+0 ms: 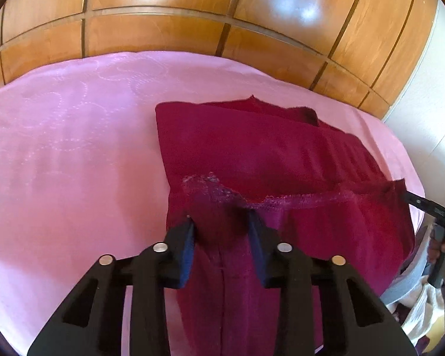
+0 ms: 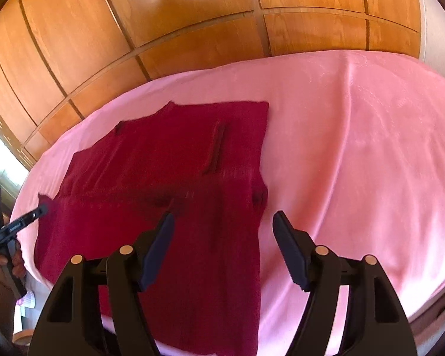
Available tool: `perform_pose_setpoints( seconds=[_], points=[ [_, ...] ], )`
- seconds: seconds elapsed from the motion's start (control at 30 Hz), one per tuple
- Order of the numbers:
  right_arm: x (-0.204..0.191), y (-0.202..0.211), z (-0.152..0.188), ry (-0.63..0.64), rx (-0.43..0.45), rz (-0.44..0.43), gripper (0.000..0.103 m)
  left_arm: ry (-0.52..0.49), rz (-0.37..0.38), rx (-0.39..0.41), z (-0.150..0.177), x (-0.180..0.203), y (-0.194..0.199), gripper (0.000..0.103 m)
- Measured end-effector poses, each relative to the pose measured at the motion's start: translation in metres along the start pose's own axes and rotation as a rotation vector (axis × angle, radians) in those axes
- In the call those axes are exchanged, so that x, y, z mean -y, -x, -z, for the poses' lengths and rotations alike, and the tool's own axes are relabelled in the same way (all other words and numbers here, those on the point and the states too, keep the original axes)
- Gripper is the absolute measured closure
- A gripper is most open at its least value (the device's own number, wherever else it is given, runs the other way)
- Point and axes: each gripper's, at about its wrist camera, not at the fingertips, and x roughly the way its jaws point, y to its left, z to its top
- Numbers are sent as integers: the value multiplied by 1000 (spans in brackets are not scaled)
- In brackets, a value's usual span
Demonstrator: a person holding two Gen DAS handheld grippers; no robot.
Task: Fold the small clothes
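Observation:
A dark red garment (image 1: 267, 154) lies on a pink bedspread (image 1: 74, 148), with a lace-trimmed edge lifted across its middle. In the left wrist view my left gripper (image 1: 221, 222) stands open, its fingers either side of a raised fold of the garment. At the right edge of that view the other gripper (image 1: 412, 200) pinches the garment's right corner. In the right wrist view the garment (image 2: 163, 178) lies flat, my right gripper (image 2: 222, 216) is open above its right edge, and the other gripper (image 2: 41, 209) grips a corner at the left.
A wooden panelled wardrobe (image 1: 192, 29) stands behind the bed. A white wall (image 1: 424, 103) is at the right. Other clothes in grey and white (image 1: 412, 290) lie past the bed's near right edge. Bare pink bedspread (image 2: 356, 148) extends to the right of the garment.

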Motion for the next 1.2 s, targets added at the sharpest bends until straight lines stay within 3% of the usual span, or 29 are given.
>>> perform_pose_setpoints(
  seconds=[0.03, 0.1, 0.17, 0.37, 0.57, 0.67, 0.9, 1.07, 1.2],
  points=[
    [-2, -8, -3, 17, -14, 4, 46, -5, 4, 14, 0, 1, 3, 89],
    [-7, -15, -4, 53, -32, 47, 84, -12, 9, 33, 1, 1, 10, 95],
    [-9, -10, -3, 52, -20, 39, 95, -4, 35, 68, 3, 1, 24, 96],
    [-14, 45, -9, 36, 87, -23, 96, 19, 122, 153, -1, -3, 71, 96],
    [-18, 51, -60, -4, 181, -66, 96, 51, 124, 230, -41, -11, 75, 96],
    [-17, 26, -97, -29, 191, -70, 96, 50, 90, 251, -70, -14, 60, 96],
    [-14, -60, -162, -42, 146, 2, 96, 69, -27, 200, -132, -32, -16, 96],
    [0, -126, -171, -72, 72, 72, 96, 85, -129, 125, -151, -48, -80, 96],
    [13, -173, -158, -96, -53, 106, 96, 93, -193, -35, -143, -62, -138, 96]
  ],
)
